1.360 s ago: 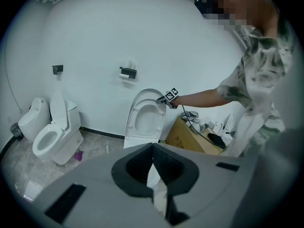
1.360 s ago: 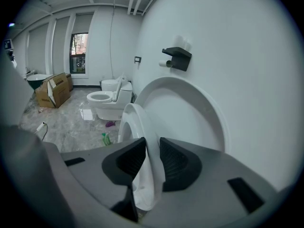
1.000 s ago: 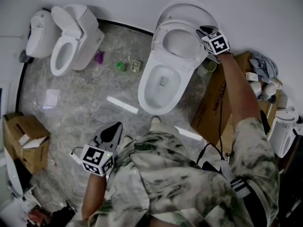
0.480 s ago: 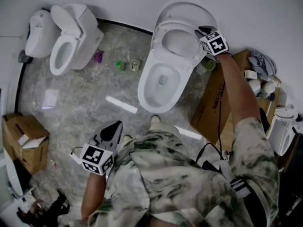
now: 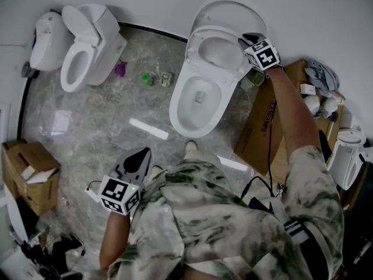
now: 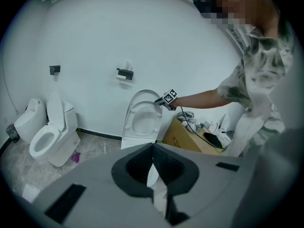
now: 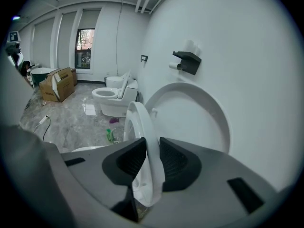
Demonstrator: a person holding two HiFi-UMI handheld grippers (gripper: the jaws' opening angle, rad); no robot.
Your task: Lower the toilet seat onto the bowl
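The white toilet stands against the far wall with its lid [image 5: 230, 10] up. Its seat [image 5: 196, 46] is raised and tilted a little forward of the lid, above the open bowl [image 5: 178, 107]. My right gripper [image 5: 245, 39] is at the seat's upper right rim, shut on it. In the right gripper view the seat's rim [image 7: 142, 127] runs between the two dark pads of the right gripper [image 7: 153, 158], with the lid [image 7: 199, 108] behind. My left gripper [image 5: 140, 154] hangs low by the person's body, shut and empty; the left gripper [image 6: 153, 148] looks toward the seat [image 6: 130, 122].
A second toilet [image 5: 81, 45] and a smaller fixture [image 5: 44, 39] stand at the far left. A cardboard box [image 5: 262, 133] lies just right of the bowl, another box [image 5: 29, 174] at the left. A green bottle [image 5: 148, 80] and a white strip [image 5: 148, 129] lie on the marble floor.
My right gripper and the seat's rim have drifted very slightly left and down. The left gripper has stayed where it was.
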